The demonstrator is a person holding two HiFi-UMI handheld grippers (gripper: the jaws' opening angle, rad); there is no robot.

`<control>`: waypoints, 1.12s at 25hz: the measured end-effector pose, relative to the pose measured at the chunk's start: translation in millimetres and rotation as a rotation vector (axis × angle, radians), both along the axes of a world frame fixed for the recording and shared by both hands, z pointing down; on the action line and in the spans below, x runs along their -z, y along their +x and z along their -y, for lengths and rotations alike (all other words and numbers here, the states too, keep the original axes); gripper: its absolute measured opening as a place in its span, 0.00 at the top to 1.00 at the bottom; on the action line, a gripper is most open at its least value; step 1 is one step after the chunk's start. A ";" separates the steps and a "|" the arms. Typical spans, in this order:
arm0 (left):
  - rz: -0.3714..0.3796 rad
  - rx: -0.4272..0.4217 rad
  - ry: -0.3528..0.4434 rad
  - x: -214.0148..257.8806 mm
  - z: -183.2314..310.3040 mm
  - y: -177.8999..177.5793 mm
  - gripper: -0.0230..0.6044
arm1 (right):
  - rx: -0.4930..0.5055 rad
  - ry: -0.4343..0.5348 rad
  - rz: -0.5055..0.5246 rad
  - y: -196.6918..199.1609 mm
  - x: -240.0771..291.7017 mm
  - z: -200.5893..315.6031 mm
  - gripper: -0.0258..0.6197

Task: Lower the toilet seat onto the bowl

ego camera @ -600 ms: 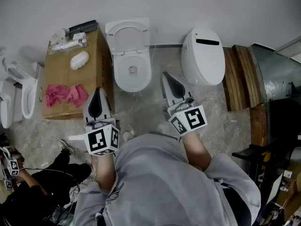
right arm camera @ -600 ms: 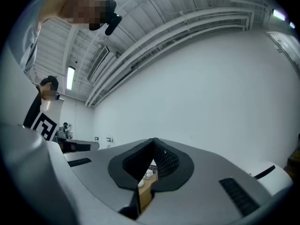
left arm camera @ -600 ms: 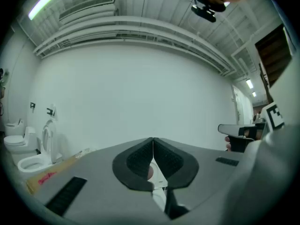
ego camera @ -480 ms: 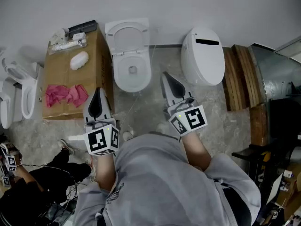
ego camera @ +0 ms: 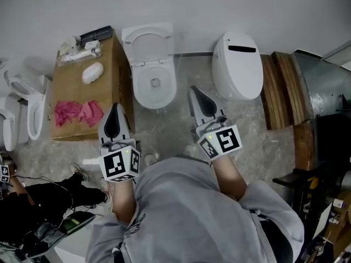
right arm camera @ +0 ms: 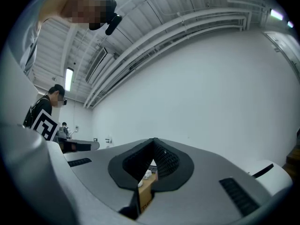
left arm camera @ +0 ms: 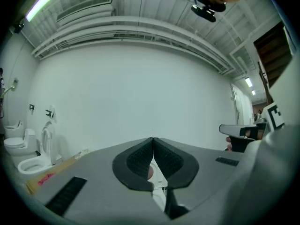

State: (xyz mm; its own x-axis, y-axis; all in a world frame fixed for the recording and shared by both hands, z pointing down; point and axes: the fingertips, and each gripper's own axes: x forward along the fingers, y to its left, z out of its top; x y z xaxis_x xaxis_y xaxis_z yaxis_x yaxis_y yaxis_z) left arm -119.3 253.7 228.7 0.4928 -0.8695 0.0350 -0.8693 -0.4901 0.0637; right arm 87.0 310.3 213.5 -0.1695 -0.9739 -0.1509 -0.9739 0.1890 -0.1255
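Observation:
The white toilet [ego camera: 155, 84] stands against the far wall, its seat and lid [ego camera: 148, 43] raised upright over the open bowl. My left gripper [ego camera: 115, 107] is held near the floor in front of the toilet, left of the bowl, shut and empty; in the left gripper view its jaws [left arm camera: 152, 140] meet with nothing between them. To the right of the bowl my right gripper [ego camera: 193, 89] is also shut and empty, and its tips [right arm camera: 153, 141] touch in the right gripper view. Neither gripper touches the toilet.
A cardboard box [ego camera: 109, 70] with a pink cloth [ego camera: 77, 113] and white items sits left of the toilet. A second toilet [ego camera: 237, 64] with its lid down stands at the right, wooden planks [ego camera: 279, 92] beyond it. More white fixtures [ego camera: 32, 107] are at far left. A person [ego camera: 33, 212] crouches at lower left.
Both grippers have stayed where they were. The person at lower left has shifted further down and left, and a device now shows beside them.

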 end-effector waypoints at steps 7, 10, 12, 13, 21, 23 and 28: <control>0.022 0.037 0.015 2.3 -5.6 23.4 0.96 | 0.021 0.022 0.003 26.7 1.1 -9.2 0.96; 0.026 0.055 0.022 4.4 -10.2 39.3 0.96 | 0.039 0.018 0.005 42.7 -1.2 -13.9 0.96; 0.025 0.065 0.028 7.7 -13.1 48.6 0.96 | 0.050 0.014 0.009 52.6 -2.3 -16.8 0.96; 0.023 0.072 0.031 8.9 -14.3 51.4 0.96 | 0.055 0.013 0.008 56.8 -3.0 -17.7 0.96; 0.028 0.093 -0.002 -2.7 -11.6 64.2 0.96 | 0.068 -0.019 0.026 80.4 -18.3 -10.2 0.96; 0.022 0.088 -0.006 -2.9 -4.3 66.0 0.96 | 0.071 -0.026 0.024 79.4 -19.0 -4.7 0.96; 0.007 0.063 -0.007 -7.9 28.4 69.4 0.96 | 0.059 -0.044 0.009 77.8 -25.8 23.5 0.96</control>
State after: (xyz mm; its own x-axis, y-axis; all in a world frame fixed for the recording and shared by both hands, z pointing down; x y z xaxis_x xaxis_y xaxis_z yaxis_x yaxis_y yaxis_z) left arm -49.9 225.3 236.5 0.4368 -0.8985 0.0439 -0.8989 -0.4340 0.0607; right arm 164.7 286.9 239.3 -0.2259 -0.9680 -0.1095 -0.9600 0.2403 -0.1439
